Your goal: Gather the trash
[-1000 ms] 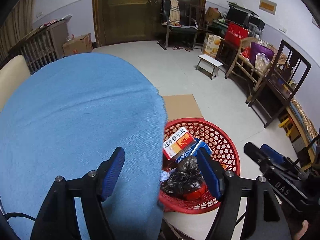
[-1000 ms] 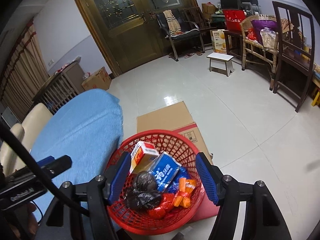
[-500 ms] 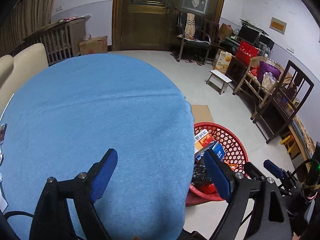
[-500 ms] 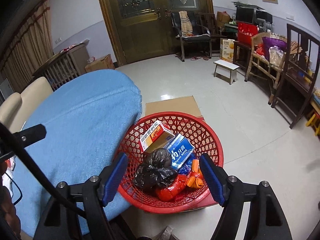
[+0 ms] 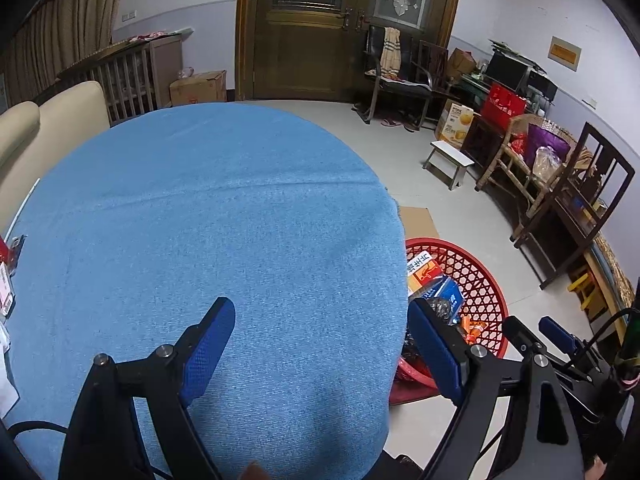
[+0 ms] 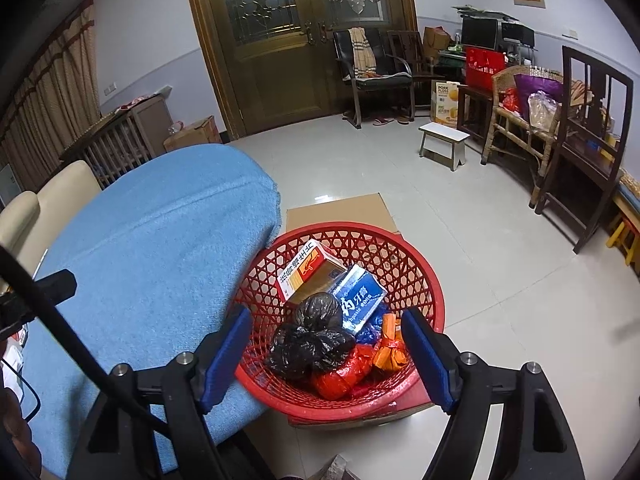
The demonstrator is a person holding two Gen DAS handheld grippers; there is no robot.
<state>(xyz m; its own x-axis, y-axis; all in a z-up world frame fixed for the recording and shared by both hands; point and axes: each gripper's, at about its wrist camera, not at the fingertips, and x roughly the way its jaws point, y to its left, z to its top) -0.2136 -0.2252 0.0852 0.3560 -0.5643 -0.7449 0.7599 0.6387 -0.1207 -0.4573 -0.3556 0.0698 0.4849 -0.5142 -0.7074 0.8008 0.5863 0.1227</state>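
left gripper [image 5: 320,344]: jaws had just been opening, apart, empty, lower centre over blue tablecloth [image 5: 208,216] | right gripper [image 6: 326,344]: jaws had just been opening, apart, nothing clamped | one red basket [image 6: 424,280], centre: two boxes, one black bag [image 6: 310,342]

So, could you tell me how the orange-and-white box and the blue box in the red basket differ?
The orange-and-white box lies toward the back of the red basket, its white face carrying dark characters. The blue box sits in front and to the right, with white lettering and a glossy surface. The first leans against the second, whose lower end sinks among the wrappers. Both are tilted cardboard cartons lying on the pile.
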